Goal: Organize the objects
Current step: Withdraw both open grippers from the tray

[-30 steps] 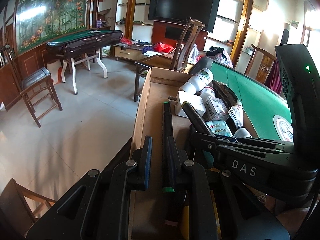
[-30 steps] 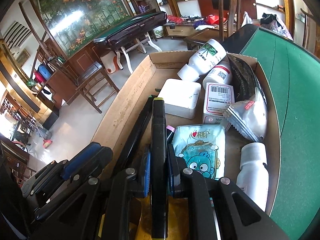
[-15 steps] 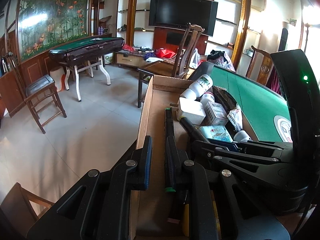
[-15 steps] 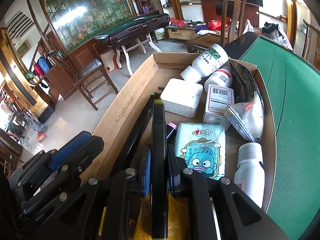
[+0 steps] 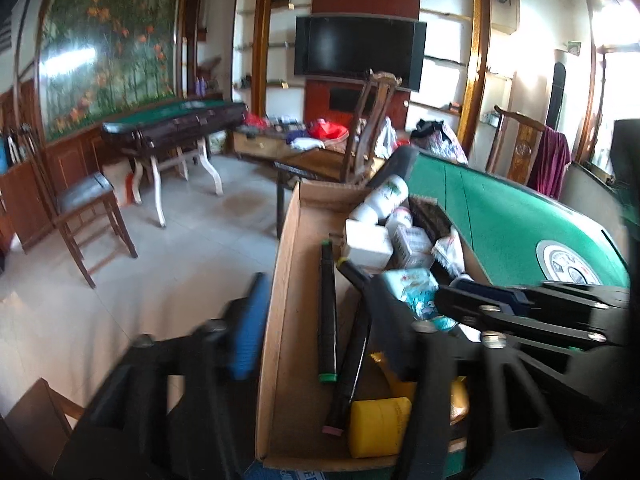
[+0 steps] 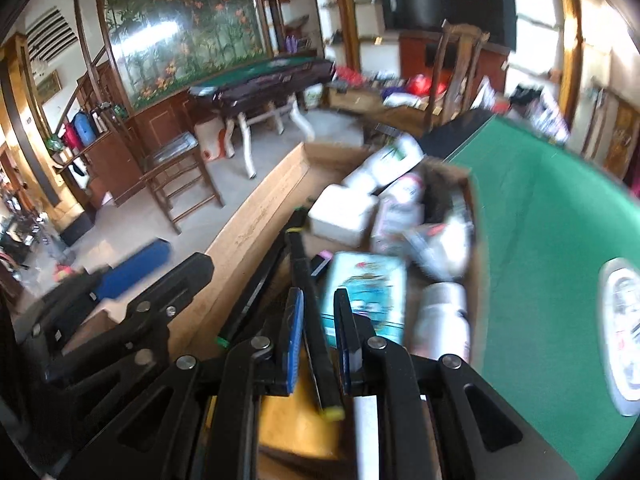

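Both markers lie in the cardboard box [image 5: 280, 320] at 12 o'clock: left tongs [image 5: 320, 344] opening wide, right tongs [image 6: 318, 344] parting narrowly, nothing gripped.

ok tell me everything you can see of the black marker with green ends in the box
The marker is a long, slim black stick, plastic by its look, with a green band at each end. It lies flat on the floor of the cardboard box, along the box's length beside the left wall. A second dark pen lies next to it on the right. The left claw, its jaws opening, has a finger on either side of the marker without touching it.
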